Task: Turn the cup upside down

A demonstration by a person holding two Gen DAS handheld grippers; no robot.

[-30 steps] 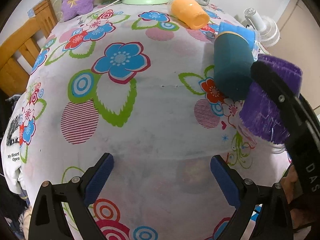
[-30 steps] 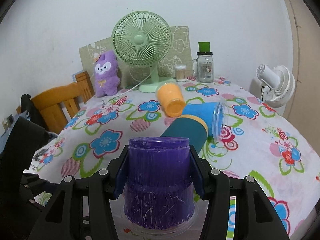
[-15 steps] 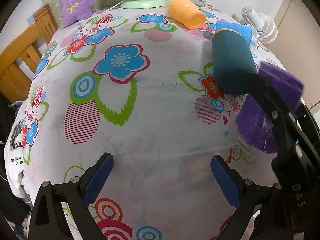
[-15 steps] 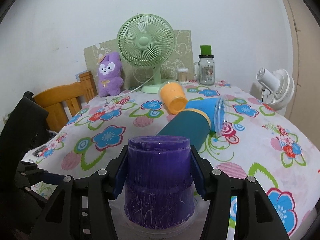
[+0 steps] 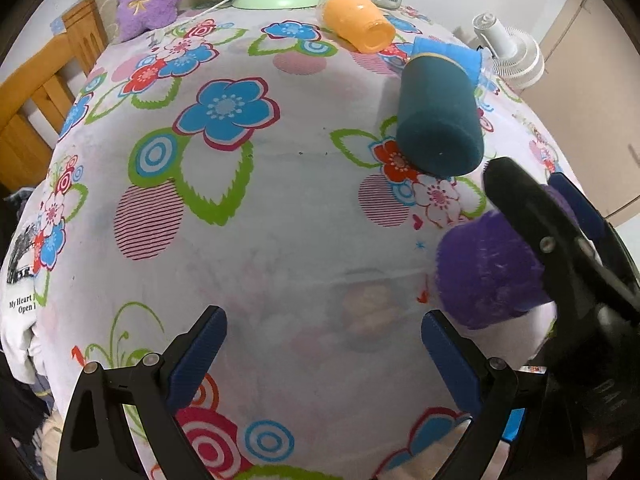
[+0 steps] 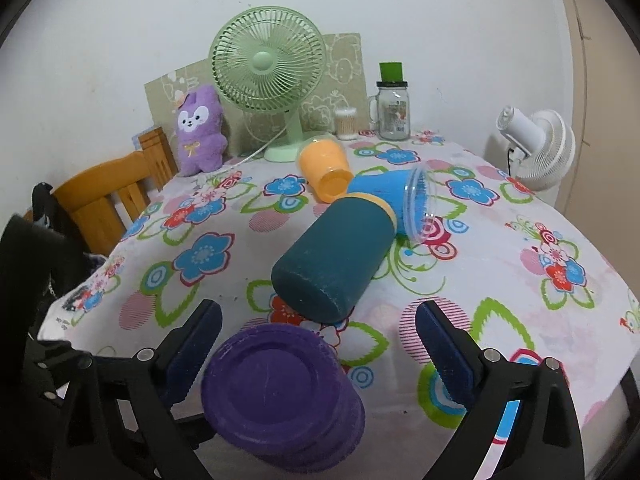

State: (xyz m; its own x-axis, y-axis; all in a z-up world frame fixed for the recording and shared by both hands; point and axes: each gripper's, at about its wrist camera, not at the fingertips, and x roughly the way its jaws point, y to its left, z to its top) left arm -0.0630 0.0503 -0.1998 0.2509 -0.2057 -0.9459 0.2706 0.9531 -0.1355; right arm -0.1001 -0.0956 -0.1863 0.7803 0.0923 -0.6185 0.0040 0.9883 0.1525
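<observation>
A purple cup (image 6: pixel 276 396) stands upside down on the floral tablecloth (image 6: pixel 500 280) near the table's front edge, its flat base facing up. My right gripper (image 6: pixel 318 344) is open, its blue pads apart on either side above the cup, not touching it. In the left wrist view the purple cup (image 5: pixel 488 272) shows at the right, partly behind the right gripper's black arm. My left gripper (image 5: pixel 324 344) is open and empty over the cloth to the cup's left.
A dark teal cup (image 6: pixel 332 256) lies on its side just beyond the purple cup, with a blue cup (image 6: pixel 384 188) and an orange cup (image 6: pixel 326 168) behind it. A green fan (image 6: pixel 268 64), purple plush (image 6: pixel 200 128), glass jar (image 6: pixel 394 108) and white fan (image 6: pixel 536 144) stand at the back.
My right gripper has opened and let go of the purple cup, which now stands upside down on the table. The right gripper has risen and looks down on it. The left gripper barely moved.
</observation>
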